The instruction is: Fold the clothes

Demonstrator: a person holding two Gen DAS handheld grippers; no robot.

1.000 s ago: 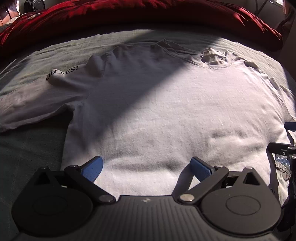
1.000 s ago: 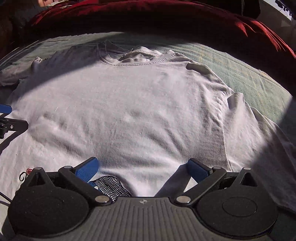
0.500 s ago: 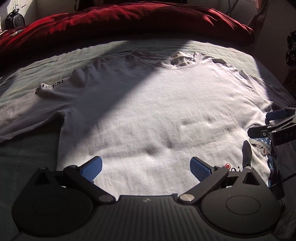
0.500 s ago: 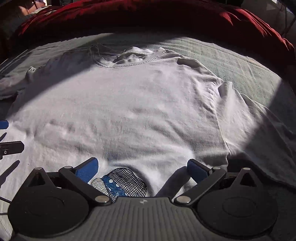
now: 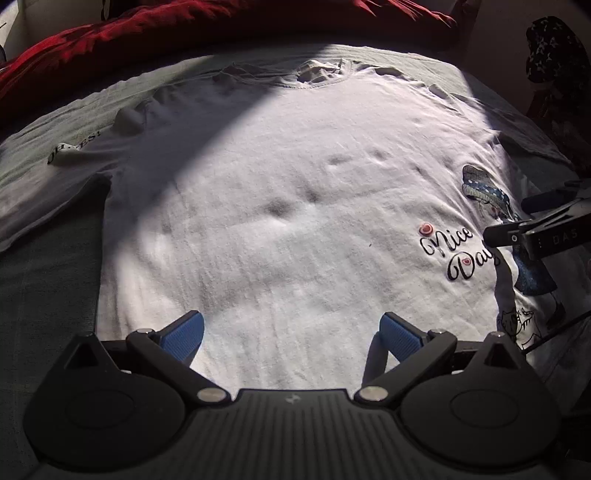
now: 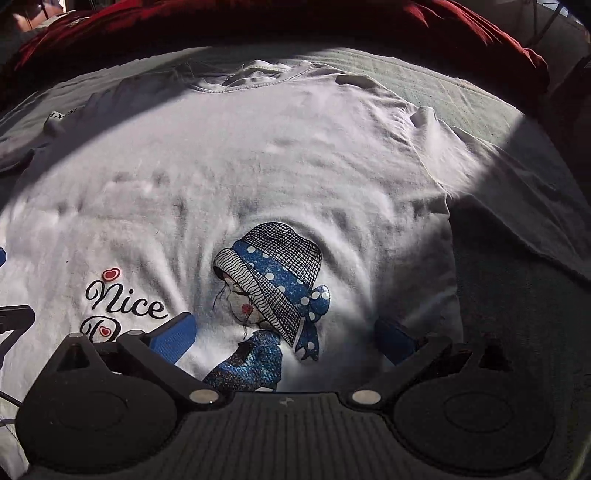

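Green bedding [image 5: 44, 314] carries a white T-shirt [image 5: 295, 206], spread flat with its collar toward the far edge, where a red duvet [image 5: 147, 26] is bunched. Thin, limp cotton: probably best gripped at hem or sleeve edges. Left gripper [image 5: 291, 332] and right gripper [image 6: 291, 332] hover wide open, holding nothing. Print [image 6: 125, 302] reads "Nice Day".

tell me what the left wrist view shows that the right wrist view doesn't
Only the left wrist view: the dark star-patterned cloth at top right, and the cat drawing low on the print.

Only the right wrist view: the whole hat-girl print and the shirt's right sleeve spread on the green bedcover.

Both: the white t-shirt, its collar, the "Nice Day" lettering, the red blanket, and open jaws.
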